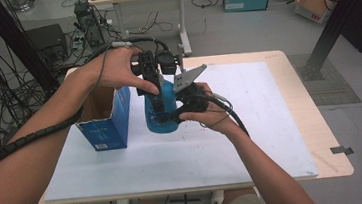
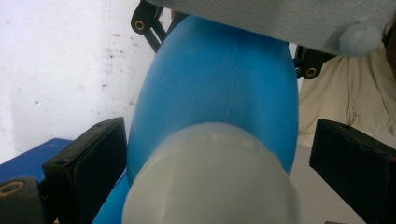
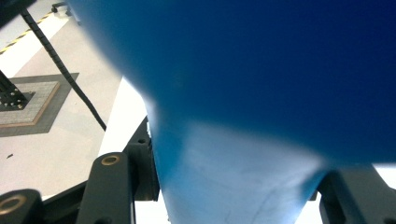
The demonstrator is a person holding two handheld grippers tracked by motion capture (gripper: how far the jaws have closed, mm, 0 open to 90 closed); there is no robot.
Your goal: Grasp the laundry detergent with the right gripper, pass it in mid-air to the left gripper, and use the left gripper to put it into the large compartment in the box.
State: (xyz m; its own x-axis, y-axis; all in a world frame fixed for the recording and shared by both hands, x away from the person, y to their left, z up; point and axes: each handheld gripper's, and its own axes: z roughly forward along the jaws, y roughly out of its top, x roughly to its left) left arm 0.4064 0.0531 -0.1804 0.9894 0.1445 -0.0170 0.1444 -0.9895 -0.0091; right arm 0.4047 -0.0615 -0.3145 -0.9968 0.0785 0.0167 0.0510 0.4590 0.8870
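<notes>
High view shows right gripper clamped on blue bottle, left gripper spread astride its white cap at twelve o'clock; closing on the cap likely follows.

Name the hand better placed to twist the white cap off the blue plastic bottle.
Left, probably. The left gripper has its open jaws on either side of the white cap, while the right gripper is clamped on the blue plastic bottle, steadying it.

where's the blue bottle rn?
High view: blue bottle stands mid-table on the white board, right of the open blue box, between the left gripper and right gripper.
</notes>
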